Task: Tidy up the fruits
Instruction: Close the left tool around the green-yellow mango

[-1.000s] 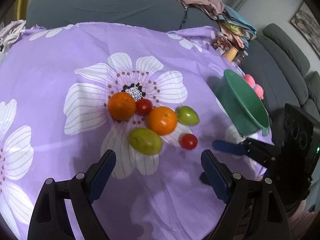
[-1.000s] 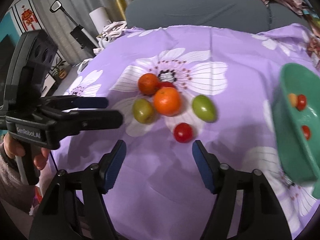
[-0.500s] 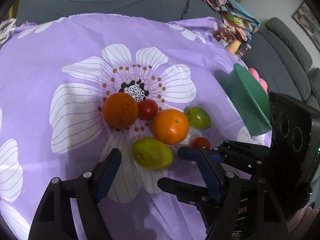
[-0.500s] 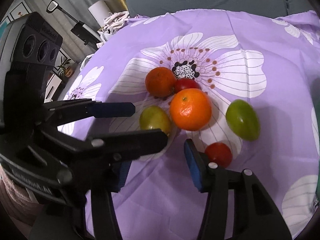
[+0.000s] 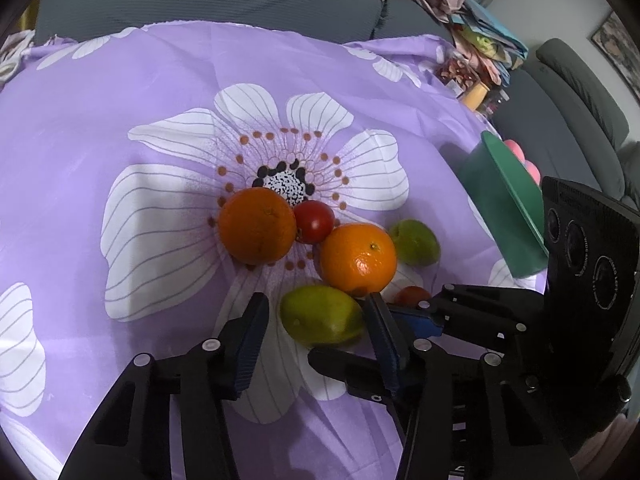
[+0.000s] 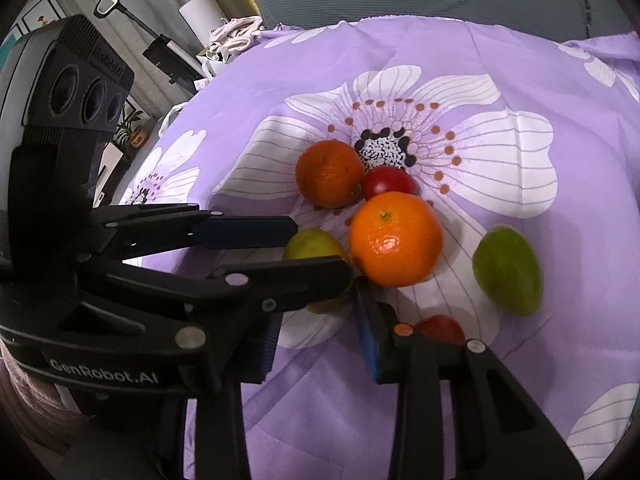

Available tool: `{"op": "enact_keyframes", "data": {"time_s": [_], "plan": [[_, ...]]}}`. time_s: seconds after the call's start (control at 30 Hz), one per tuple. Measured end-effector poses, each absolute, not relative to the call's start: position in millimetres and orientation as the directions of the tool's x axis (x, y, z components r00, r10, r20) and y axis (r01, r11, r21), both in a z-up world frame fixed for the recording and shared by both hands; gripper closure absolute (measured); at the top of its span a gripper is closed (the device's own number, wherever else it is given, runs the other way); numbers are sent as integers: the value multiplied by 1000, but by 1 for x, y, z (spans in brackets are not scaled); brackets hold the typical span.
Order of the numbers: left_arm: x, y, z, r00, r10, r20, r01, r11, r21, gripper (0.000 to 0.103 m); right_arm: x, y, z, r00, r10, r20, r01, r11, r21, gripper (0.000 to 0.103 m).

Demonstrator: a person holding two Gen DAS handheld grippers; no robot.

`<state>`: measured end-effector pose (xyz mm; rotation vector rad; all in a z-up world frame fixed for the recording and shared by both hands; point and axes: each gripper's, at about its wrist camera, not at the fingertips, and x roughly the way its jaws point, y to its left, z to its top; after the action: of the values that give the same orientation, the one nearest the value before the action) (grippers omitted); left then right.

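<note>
Both jaws closing, left gripper around green fruit, right gripper jaws empty

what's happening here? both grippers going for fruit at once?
Yes. A person works two handheld grippers over loose fruit on a purple floral cloth. The left gripper has its jaws closing around the near green fruit. The right gripper crosses just beside it, jaws closing at the small red tomato. Two oranges, a second tomato and another green fruit lie loose. The green bowl waits at the right.
</note>
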<state>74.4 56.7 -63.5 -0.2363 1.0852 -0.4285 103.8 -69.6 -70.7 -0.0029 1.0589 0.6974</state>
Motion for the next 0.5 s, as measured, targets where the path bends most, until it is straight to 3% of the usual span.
{"op": "enact_keyframes", "data": {"time_s": [0.07,0.5], "plan": [[74,55,-62,398,-448,-801,227,894,-387,59,104,-68,-71,301,520,-799,-529,788,313,68],[57,38,-51,394,-435,-810,256,898,-358,59,87,-82,-65,312,536,-785,-516,789,334,68]]}}
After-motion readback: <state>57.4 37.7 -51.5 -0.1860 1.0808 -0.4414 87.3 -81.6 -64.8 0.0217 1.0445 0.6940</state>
